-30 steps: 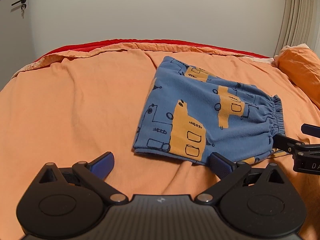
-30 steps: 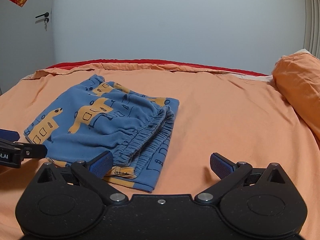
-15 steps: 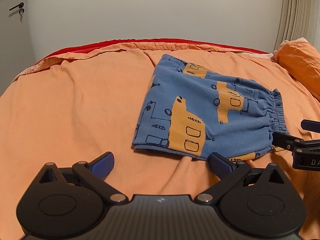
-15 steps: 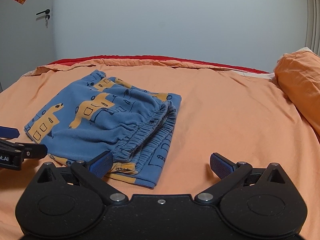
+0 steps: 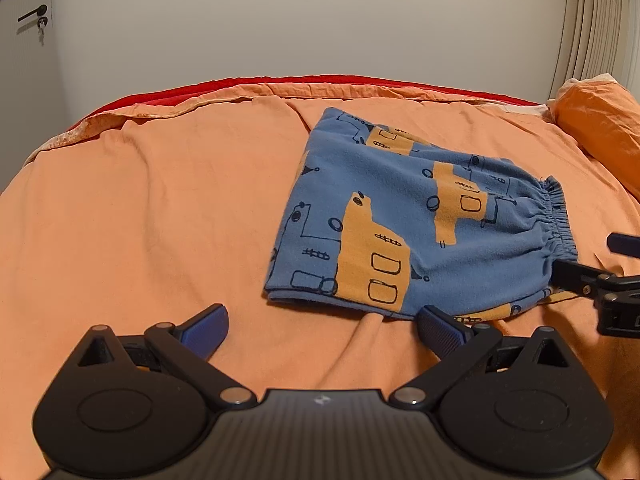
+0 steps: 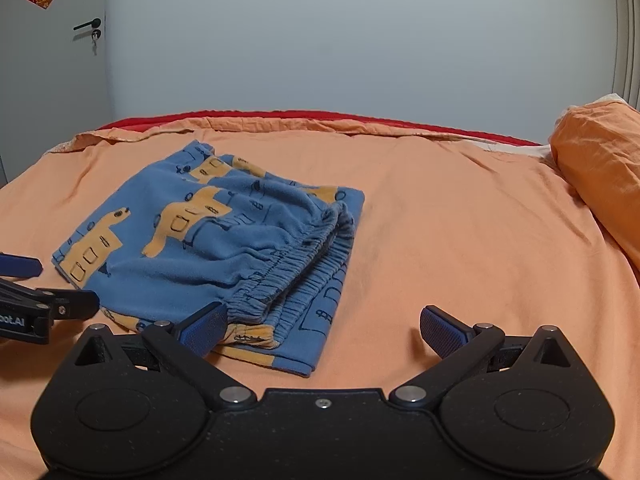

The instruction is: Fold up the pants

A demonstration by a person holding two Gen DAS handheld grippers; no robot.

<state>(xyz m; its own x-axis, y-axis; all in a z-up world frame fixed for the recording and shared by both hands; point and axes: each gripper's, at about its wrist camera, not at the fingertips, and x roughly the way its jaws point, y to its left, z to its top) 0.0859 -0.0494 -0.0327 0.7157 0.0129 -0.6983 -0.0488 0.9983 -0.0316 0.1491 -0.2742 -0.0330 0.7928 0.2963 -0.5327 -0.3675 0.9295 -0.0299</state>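
Blue pants with orange printed shapes lie folded into a compact stack on the orange bed sheet. Their gathered elastic waistband faces the right wrist camera. My left gripper is open just in front of the pants' near edge, holding nothing. My right gripper is open too, its left fingertip beside the waistband corner, nothing between the fingers. Each gripper shows at the edge of the other's view: the right one, the left one.
An orange pillow lies at the right end of the bed. A red cover edge runs along the far side below a grey wall. A door with a black handle is at far left.
Both grippers have drawn back slightly toward me and away from the pants. The pants lie as before, and both grippers stay open.
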